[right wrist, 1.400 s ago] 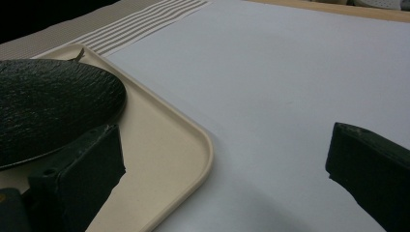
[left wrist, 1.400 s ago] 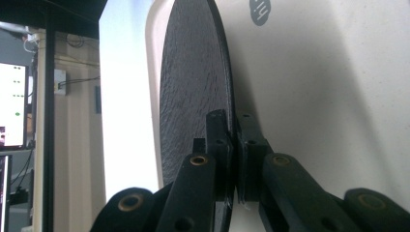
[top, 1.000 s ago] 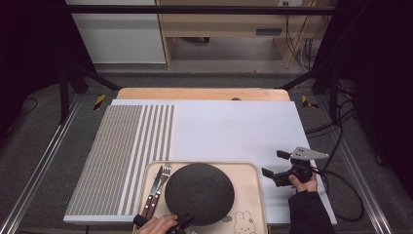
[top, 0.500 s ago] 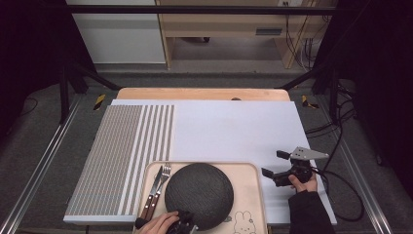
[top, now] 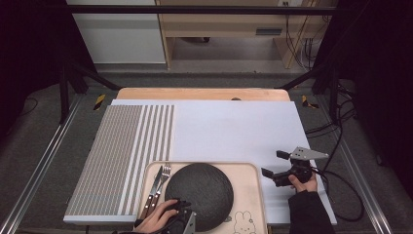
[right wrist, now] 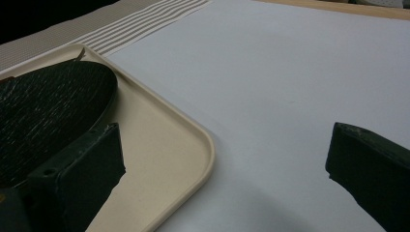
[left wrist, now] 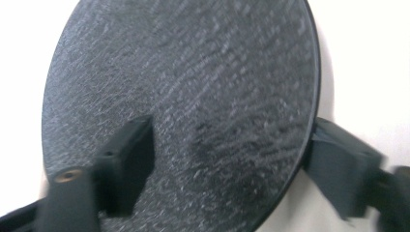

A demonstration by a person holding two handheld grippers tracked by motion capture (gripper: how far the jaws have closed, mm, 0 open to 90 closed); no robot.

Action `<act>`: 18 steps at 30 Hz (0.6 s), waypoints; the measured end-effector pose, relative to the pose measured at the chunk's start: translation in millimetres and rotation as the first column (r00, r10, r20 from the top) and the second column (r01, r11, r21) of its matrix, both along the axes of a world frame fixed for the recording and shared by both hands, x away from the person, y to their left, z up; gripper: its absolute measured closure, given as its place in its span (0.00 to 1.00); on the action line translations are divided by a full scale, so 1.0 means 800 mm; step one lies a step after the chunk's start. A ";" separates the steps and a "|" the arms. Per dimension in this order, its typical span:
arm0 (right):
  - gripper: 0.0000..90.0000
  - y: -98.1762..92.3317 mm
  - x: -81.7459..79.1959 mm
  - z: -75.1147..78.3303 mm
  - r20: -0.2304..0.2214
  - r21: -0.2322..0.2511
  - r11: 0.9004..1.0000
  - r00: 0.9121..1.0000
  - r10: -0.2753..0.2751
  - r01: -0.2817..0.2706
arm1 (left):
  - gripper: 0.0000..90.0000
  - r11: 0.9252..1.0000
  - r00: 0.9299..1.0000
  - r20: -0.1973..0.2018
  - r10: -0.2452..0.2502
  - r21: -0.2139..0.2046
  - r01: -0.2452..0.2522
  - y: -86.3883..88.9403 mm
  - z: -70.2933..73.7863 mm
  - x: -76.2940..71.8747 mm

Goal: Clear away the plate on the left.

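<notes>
- While the left gripper point(top: 181, 217) sits at the near edge of the dark round plate point(top: 199, 195), its jaws have just been opening, and in the left gripper view they stand apart with the plate point(left wrist: 193, 96) between them and no squeeze on it.
- The plate lies on the cream tray point(top: 253, 187), right beside the fork point(top: 163, 183) and the knife point(top: 152, 187).
- If the left gripper pulls back crooked, a jaw could catch the rim and drag the plate into the fork and knife.
- That view is blurry, so one jaw may be brushing the plate; I am not sure.
- The right gripper point(top: 273, 165) waits on the right, near the tray, with its jaws wide apart and nothing in them.
- If it swings in fast, it could bump the tray's corner point(right wrist: 203, 145) and shove it.
- The tray rests on a white table cover point(top: 234, 126) with grey stripes point(top: 126, 146) on the left part.
- A wooden table edge point(top: 199, 93) shows at the back.
- Around the table are a grey floor point(top: 44, 141), black frame poles point(top: 63, 73), cables point(top: 341, 126) and a pale wooden bench point(top: 224, 29).
</notes>
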State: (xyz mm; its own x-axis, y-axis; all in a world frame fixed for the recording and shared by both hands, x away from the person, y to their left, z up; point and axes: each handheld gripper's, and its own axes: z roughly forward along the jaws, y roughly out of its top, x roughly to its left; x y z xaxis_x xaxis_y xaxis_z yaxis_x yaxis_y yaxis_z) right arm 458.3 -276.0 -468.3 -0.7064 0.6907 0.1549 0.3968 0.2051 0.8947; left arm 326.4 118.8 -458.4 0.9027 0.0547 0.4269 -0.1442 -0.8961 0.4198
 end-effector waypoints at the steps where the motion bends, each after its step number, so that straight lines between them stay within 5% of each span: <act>1: 0.00 0.000 0.000 0.000 -0.001 0.001 1.000 1.000 0.000 0.000 | 0.20 1.000 1.000 -0.022 0.013 -0.021 -0.013 0.001 0.002 0.001; 12: 0.00 0.000 0.000 0.000 -0.002 0.000 1.000 1.000 -0.003 0.003 | 0.06 0.980 0.980 -0.166 0.112 -0.144 -0.137 0.015 0.015 0.017; 18: 0.00 0.000 0.000 0.000 -0.003 0.002 1.000 1.000 -0.003 0.003 | 0.03 0.952 0.965 -0.221 0.144 -0.237 -0.196 0.029 0.024 0.027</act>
